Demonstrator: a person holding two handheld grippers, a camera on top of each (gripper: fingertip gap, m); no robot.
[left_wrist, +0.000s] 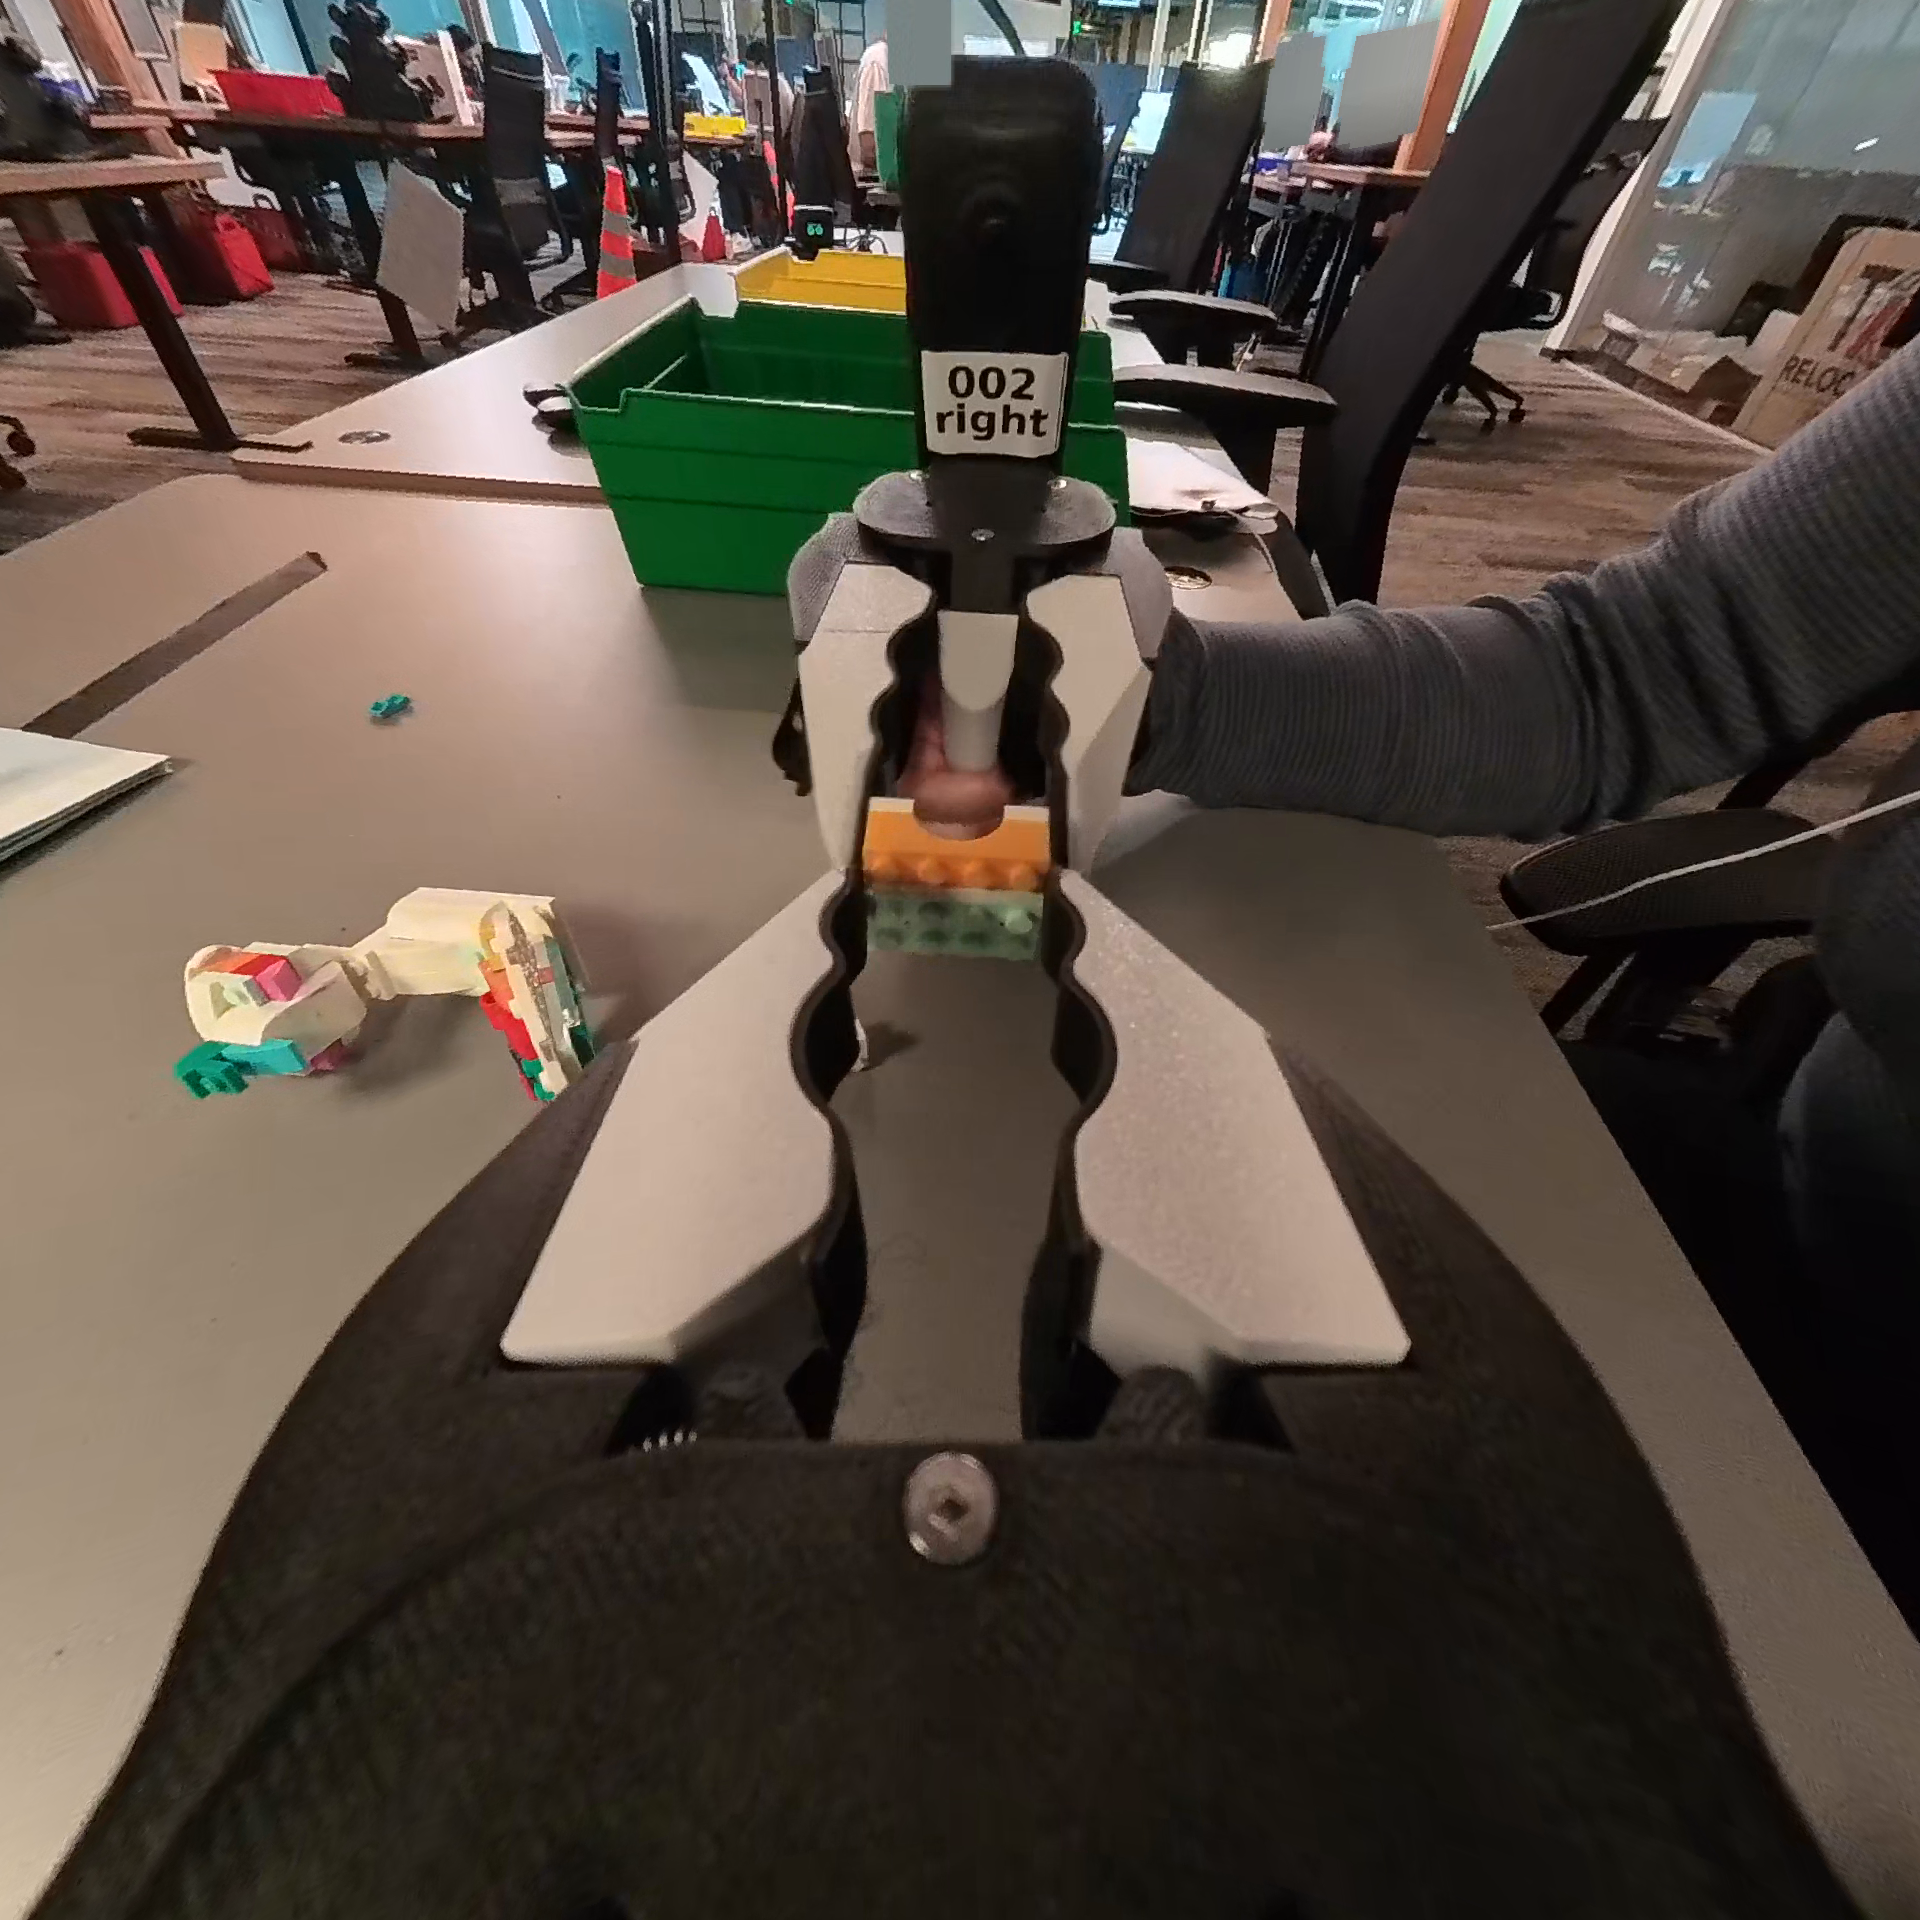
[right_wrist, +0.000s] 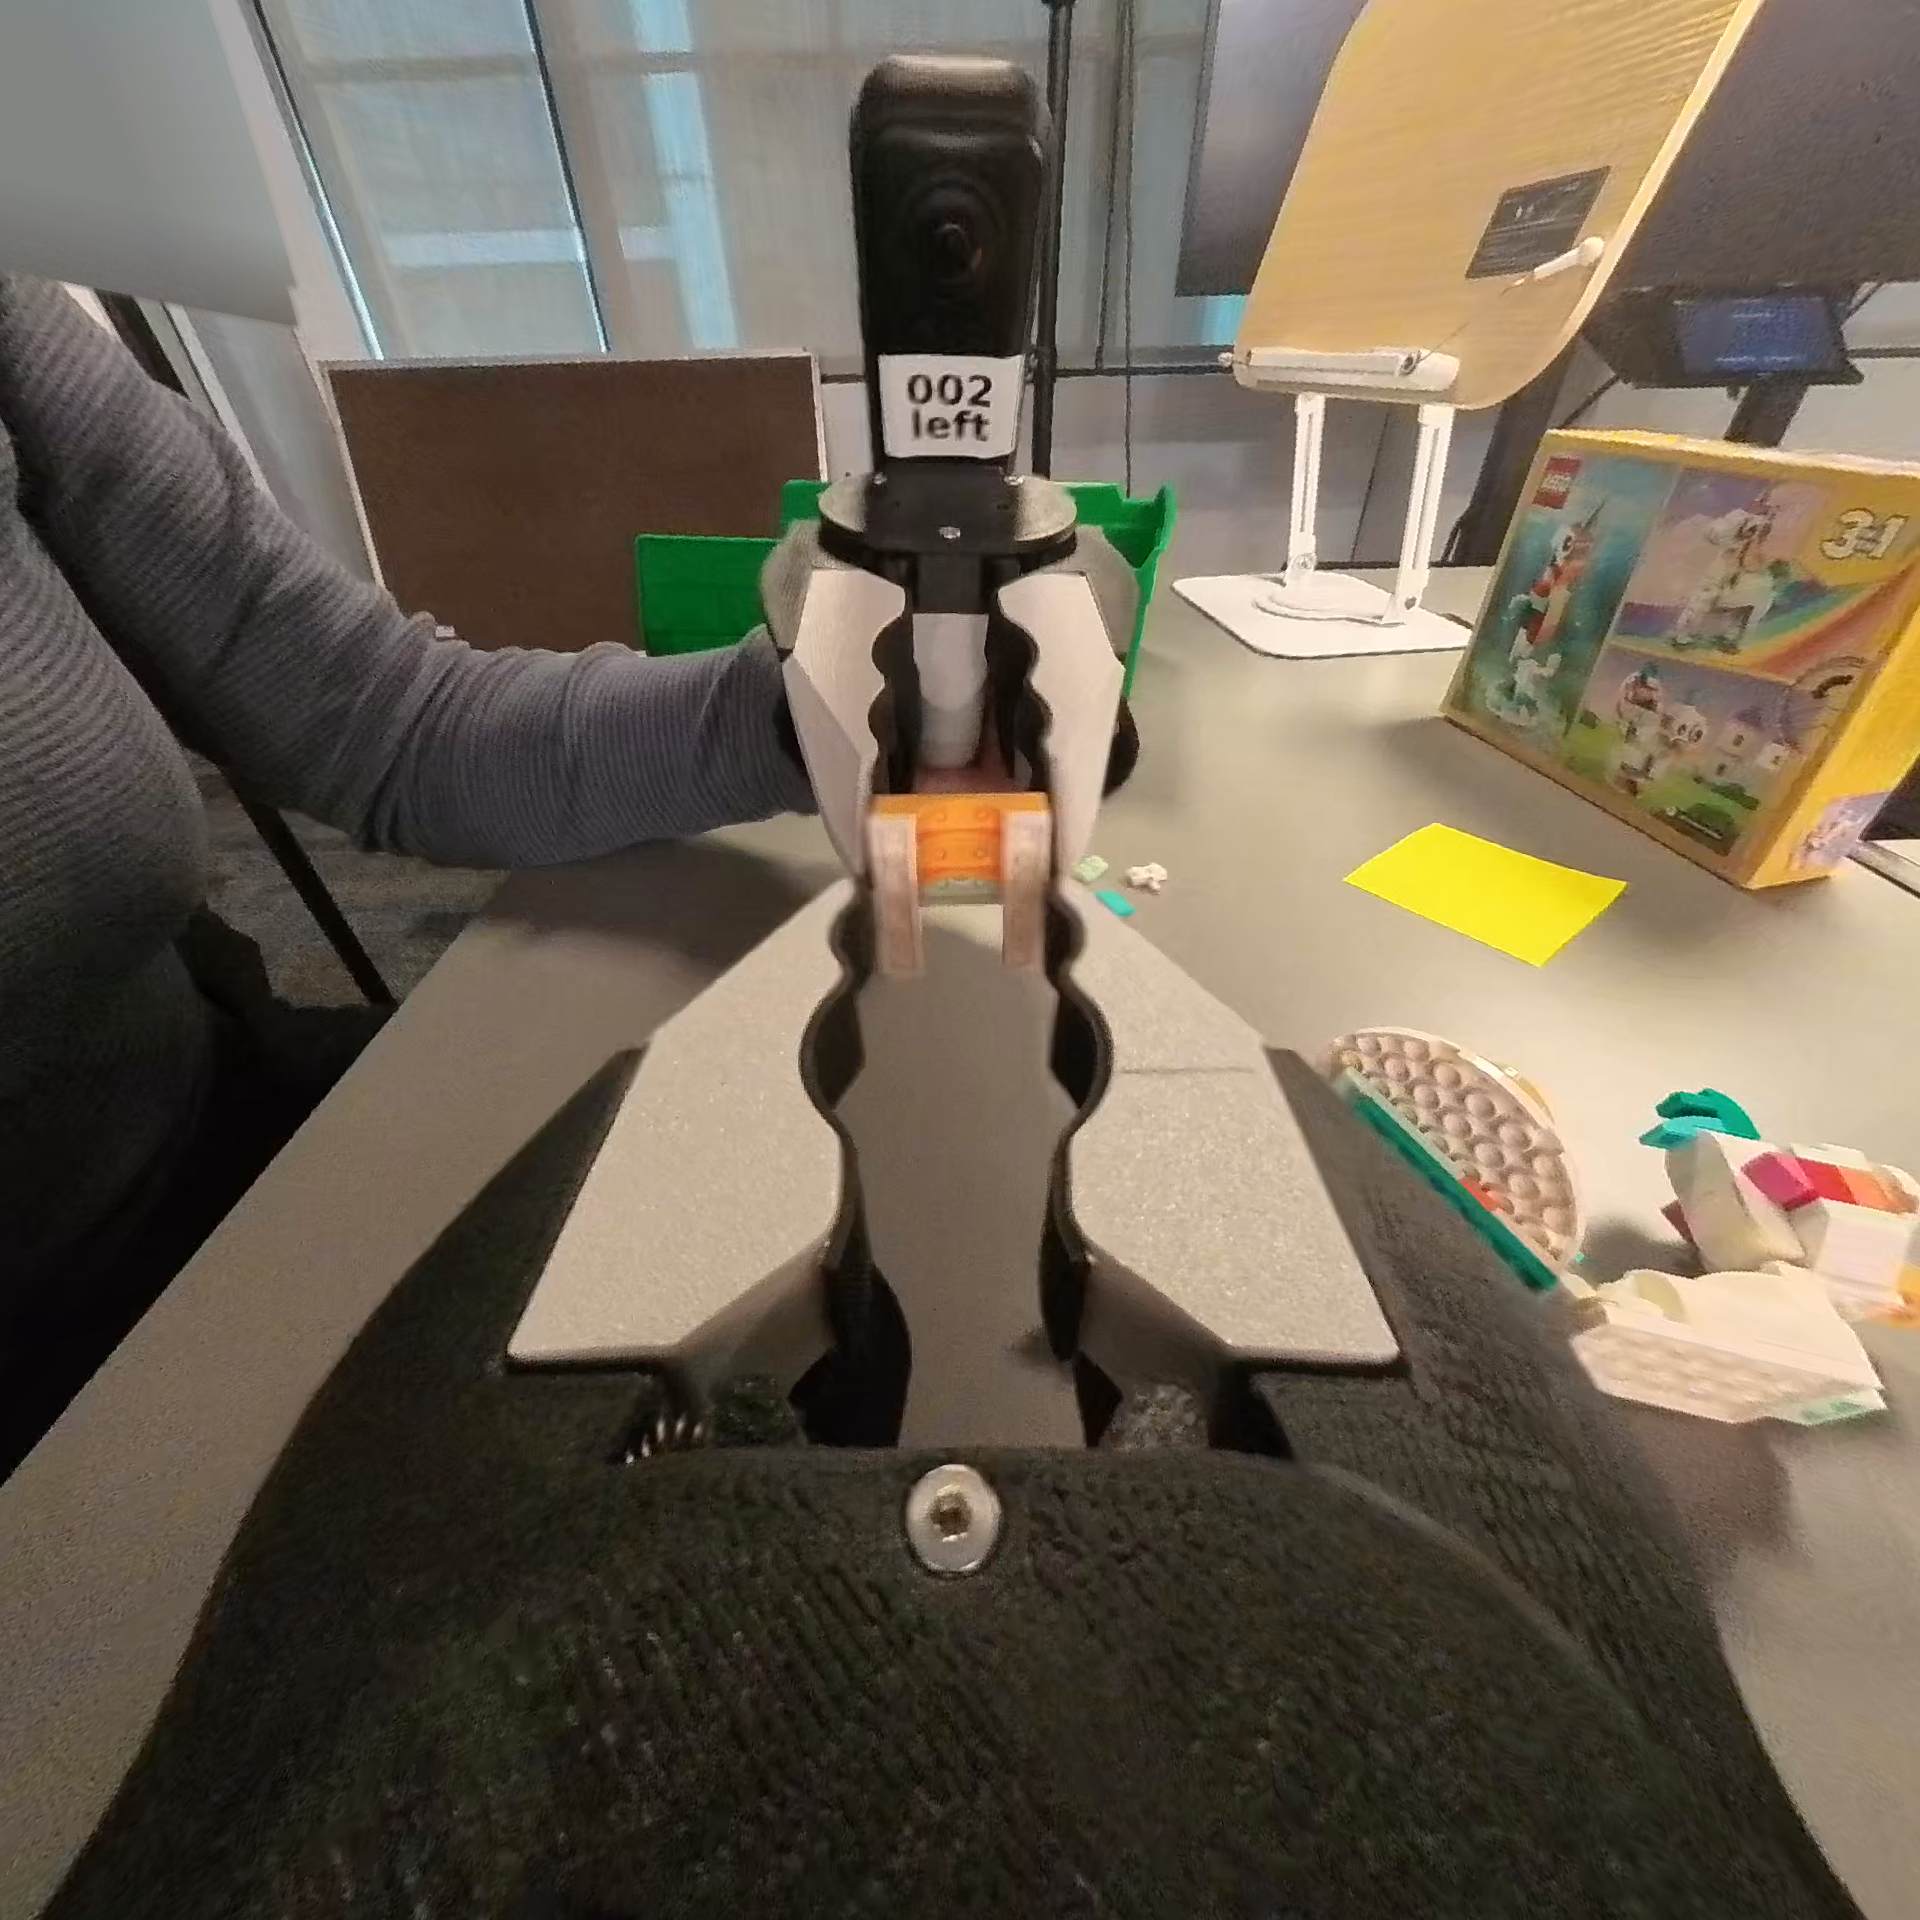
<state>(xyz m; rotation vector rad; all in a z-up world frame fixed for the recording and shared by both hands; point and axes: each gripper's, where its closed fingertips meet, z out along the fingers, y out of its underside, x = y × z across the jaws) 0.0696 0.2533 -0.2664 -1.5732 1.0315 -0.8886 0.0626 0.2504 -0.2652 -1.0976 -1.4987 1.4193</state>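
Grey worktop (left_wrist: 312, 831) carries both tools, which meet tip to tip at 12 o'clock. Left hand-held gripper (left_wrist: 951, 925) pinches the small brick stack (left_wrist: 951, 894), mint under orange; right hand-held gripper (right_wrist: 954, 904) grips its white side pieces. Toy brick figure (left_wrist: 384, 987) lies at 9 o'clock, green bin (left_wrist: 727, 457) beyond.

It was an open-plan office: rows of desks (left_wrist: 260, 130) and black office chairs (left_wrist: 1455, 312) filled the upper part of the left wrist view, with glass partitions (left_wrist: 1766, 156) upper right and large windows (right_wrist: 468, 177) upper left in the right wrist view.
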